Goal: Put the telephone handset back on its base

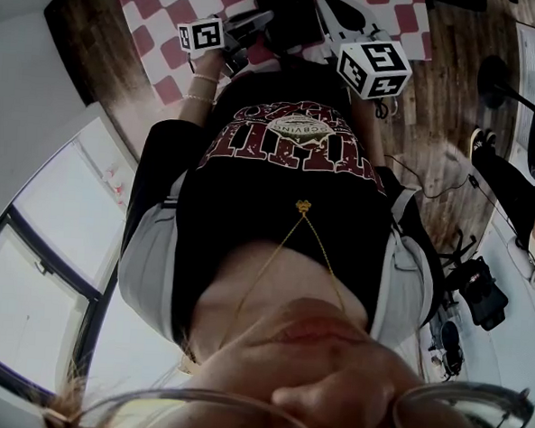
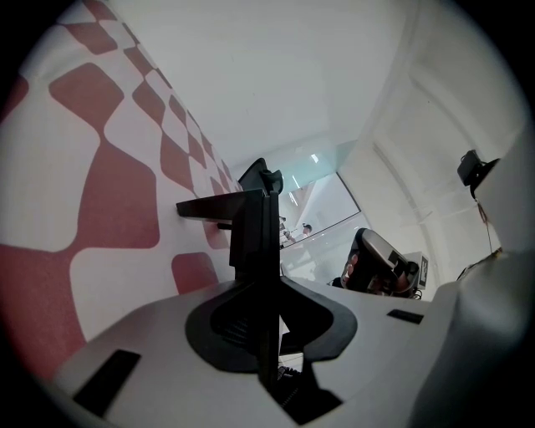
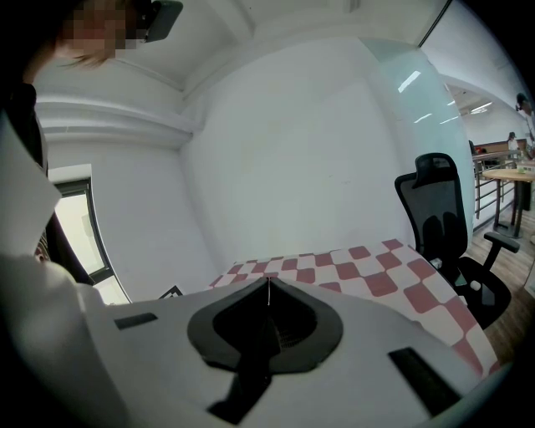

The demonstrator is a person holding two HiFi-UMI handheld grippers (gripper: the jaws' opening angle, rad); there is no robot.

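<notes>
1. the left tongs [image 2: 264, 288] are pinching a black handset [image 2: 255, 221]. it stands up out of them edge-on, and no gap shows on either side of it.
2. the right tongs [image 3: 267, 282] are pressed together with nothing between them.
3. the handset is held off the bench, near the red-and-white checked cloth [image 2: 109, 192] that fills the left side of the left gripper view. i cannot tell whether it touches the cloth.
4. in the head view both tongs reach out over that cloth, with the left marker cube [image 1: 202, 35] and the right marker cube [image 1: 374, 69] facing the camera.
5. a black boxy thing [image 1: 285, 6] lies on the cloth between the two tongs. i cannot tell whether it is the base.
6. in the right gripper view a black office chair [image 3: 439, 226] stands at the cloth's right end, with a white wall [image 3: 292, 150] behind.
7. the person's black printed shirt [image 1: 287, 192] fills the middle of the head view, with wood floor [image 1: 445, 111] to its right.
</notes>
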